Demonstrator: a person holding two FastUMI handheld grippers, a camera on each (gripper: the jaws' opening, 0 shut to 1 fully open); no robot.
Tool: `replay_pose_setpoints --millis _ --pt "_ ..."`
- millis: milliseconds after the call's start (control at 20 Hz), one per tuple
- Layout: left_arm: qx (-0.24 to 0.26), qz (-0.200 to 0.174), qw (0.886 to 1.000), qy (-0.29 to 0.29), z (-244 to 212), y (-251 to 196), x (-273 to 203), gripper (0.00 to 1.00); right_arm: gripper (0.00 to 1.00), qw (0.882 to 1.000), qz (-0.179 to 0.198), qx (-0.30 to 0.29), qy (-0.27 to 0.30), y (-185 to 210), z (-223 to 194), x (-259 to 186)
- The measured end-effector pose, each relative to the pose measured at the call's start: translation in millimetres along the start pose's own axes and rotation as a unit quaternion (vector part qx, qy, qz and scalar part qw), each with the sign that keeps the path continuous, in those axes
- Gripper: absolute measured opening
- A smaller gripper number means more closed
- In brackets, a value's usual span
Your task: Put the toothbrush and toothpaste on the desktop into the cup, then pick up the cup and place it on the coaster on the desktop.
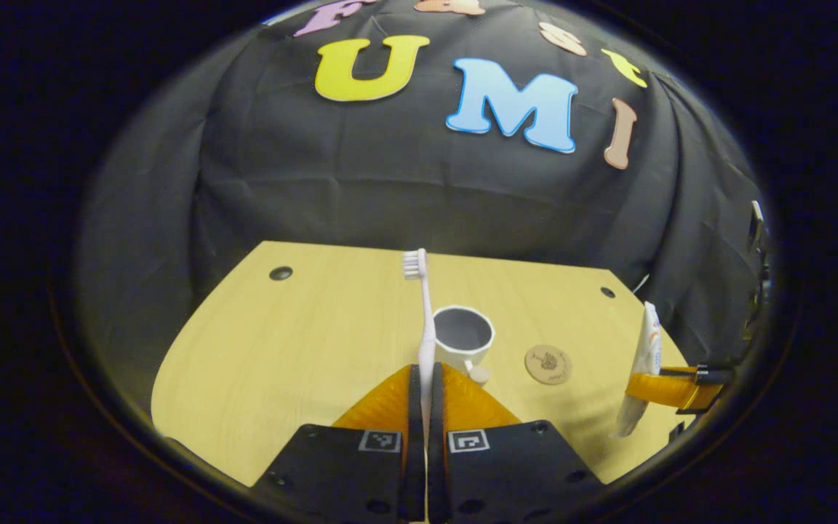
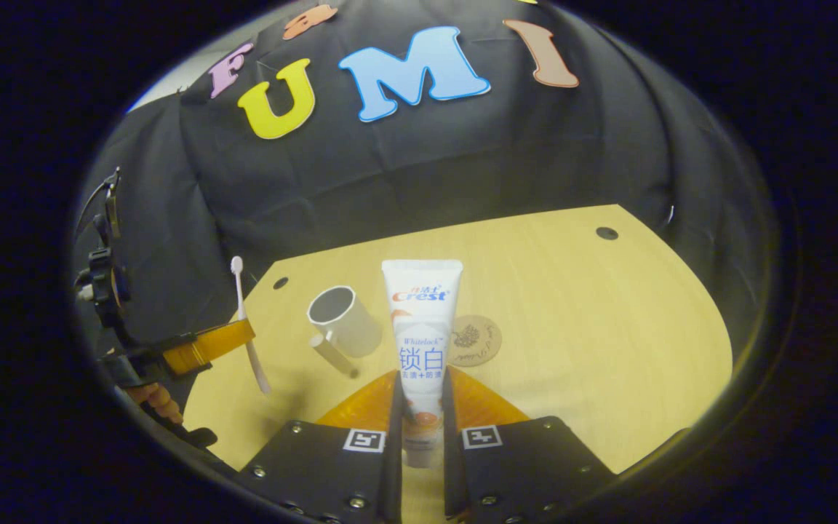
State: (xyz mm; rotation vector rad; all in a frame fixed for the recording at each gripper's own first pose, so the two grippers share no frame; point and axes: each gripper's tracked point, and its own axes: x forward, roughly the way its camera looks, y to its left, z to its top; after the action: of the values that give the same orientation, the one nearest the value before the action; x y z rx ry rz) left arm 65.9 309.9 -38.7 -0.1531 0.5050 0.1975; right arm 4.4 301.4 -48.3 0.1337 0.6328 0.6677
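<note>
Left gripper view: my left gripper (image 1: 426, 407) clamps the toothbrush (image 1: 425, 320), my right gripper (image 2: 419, 415) the toothpaste (image 2: 420, 320); next, lower both into the cup (image 1: 464, 336) mid-table

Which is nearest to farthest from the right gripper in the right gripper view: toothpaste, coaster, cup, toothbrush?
1. Toothpaste: clamped upright between the right gripper's fingers.
2. Coaster: on the desktop just behind the tube, slightly right.
3. Cup: on the desktop, left of the tube, empty; close to the coaster's range, so 2 and 3 are near a tie.
4. Toothbrush: far left, held by the left gripper.
</note>
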Motion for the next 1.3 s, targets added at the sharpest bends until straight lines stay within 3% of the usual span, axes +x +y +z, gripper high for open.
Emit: replay_pose_setpoints --millis 200,450,800,900,950,1100,1150,1300 --pt "0.001 -0.014 0.997 -0.070 57.7 -2.0 -5.5 0.09 0.24 1.000 -0.004 -0.009 -0.012 0.9 8.3 2.1" --pt "0.000 -0.034 0.988 -0.153 113.2 -30.8 32.3 0.08 0.23 1.000 -0.005 -0.014 -0.014 5.7 13.1 2.1" --pt "-0.009 -0.058 0.984 -0.171 114.7 -46.4 92.1 0.09 0.23 1.000 -0.009 -0.017 -0.014 9.7 15.7 1.6" --pt "-0.010 -0.060 0.985 -0.164 108.9 -46.5 111.6 0.09 0.23 1.000 -0.009 -0.017 -0.012 11.7 16.1 2.7" --pt "-0.012 -0.062 0.985 -0.161 106.1 -47.2 120.1 0.09 0.19 1.000 -0.010 -0.016 -0.011 11.6 15.2 2.9" --pt "-0.012 -0.063 0.987 -0.150 89.8 -44.5 142.4 0.09 0.19 1.000 -0.010 -0.019 -0.012 14.0 14.8 6.6" --pt "-0.010 -0.063 0.987 -0.145 82.5 -44.2 149.4 0.09 0.23 1.000 -0.010 -0.021 -0.012 15.2 15.0 7.3" --pt "-0.001 -0.060 0.990 -0.125 64.6 -44.6 162.3 0.09 0.19 1.000 -0.004 -0.026 -0.016 20.4 21.2 14.1"
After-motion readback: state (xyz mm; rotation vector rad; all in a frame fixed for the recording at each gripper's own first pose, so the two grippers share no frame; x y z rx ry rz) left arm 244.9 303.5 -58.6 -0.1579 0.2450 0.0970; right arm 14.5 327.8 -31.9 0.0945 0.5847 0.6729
